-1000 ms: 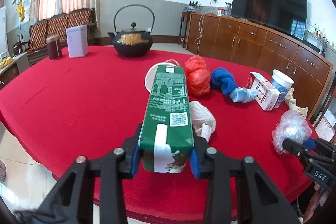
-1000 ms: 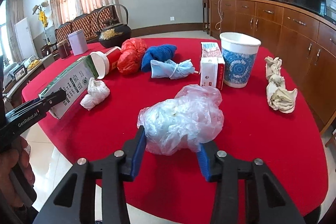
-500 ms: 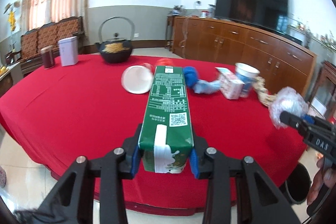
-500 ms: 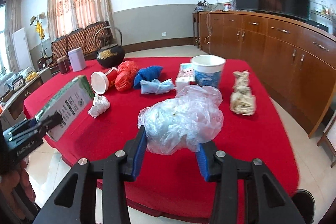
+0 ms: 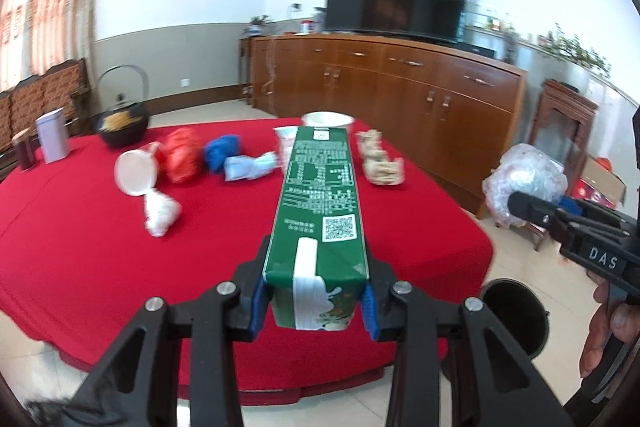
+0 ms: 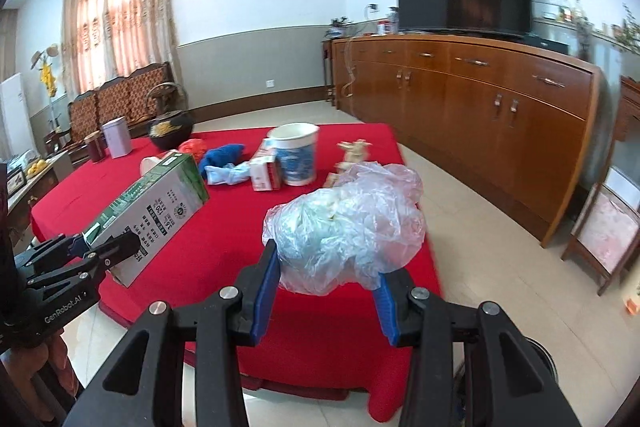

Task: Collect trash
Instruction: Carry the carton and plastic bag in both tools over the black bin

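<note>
Left wrist view: the left gripper (image 5: pixel 312 301) fingers clamp a green carton (image 5: pixel 318 215), the right gripper (image 6: pixel 326 301) a plastic bag (image 6: pixel 348 227); both have lifted off the table (image 5: pixel 80 227), now nearing the black bin (image 5: pixel 514 315).

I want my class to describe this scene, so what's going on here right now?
A person is clearing trash from a red table with two handheld grippers. The left gripper clamps a green carton, and the right gripper clamps a crumpled plastic bag. Both are lifted off the table. A dark bin stands on the floor nearby. Cups, wrappers and cloths remain on the table.
</note>
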### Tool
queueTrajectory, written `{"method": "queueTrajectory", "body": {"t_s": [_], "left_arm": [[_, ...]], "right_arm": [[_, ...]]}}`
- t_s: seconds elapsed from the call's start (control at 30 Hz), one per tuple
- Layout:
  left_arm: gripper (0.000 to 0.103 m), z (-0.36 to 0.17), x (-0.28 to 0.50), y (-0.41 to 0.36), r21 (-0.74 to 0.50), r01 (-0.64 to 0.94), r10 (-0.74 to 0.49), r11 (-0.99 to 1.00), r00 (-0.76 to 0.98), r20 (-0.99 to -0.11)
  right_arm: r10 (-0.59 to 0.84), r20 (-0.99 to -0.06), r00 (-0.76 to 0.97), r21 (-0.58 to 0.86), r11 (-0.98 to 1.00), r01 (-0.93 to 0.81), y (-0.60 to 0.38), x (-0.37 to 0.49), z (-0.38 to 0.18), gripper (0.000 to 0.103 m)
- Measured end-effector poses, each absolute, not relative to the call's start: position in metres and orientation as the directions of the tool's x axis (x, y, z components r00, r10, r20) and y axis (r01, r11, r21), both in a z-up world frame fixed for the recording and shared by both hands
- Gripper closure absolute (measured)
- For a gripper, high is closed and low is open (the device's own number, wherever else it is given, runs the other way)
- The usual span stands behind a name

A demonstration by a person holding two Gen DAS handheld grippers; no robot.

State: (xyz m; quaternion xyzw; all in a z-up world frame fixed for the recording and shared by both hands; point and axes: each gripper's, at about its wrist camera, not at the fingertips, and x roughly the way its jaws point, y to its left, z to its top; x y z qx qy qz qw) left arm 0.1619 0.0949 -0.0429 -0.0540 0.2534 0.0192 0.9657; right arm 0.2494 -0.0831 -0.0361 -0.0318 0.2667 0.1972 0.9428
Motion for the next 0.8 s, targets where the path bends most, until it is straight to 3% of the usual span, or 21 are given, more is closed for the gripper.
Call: {"method": "queueTrajectory", "body": {"t_s": [0.8], "left_arm": [[0.064,-0.04,0.176,-0.035,-0.073,0.236,-0.241,0.969,0.835,-0.495]], "right_arm": [[0.155,-0.526,0.836,0.01,0.984,-0.176,-0.237,0.204,-0.037,0.058]]}}
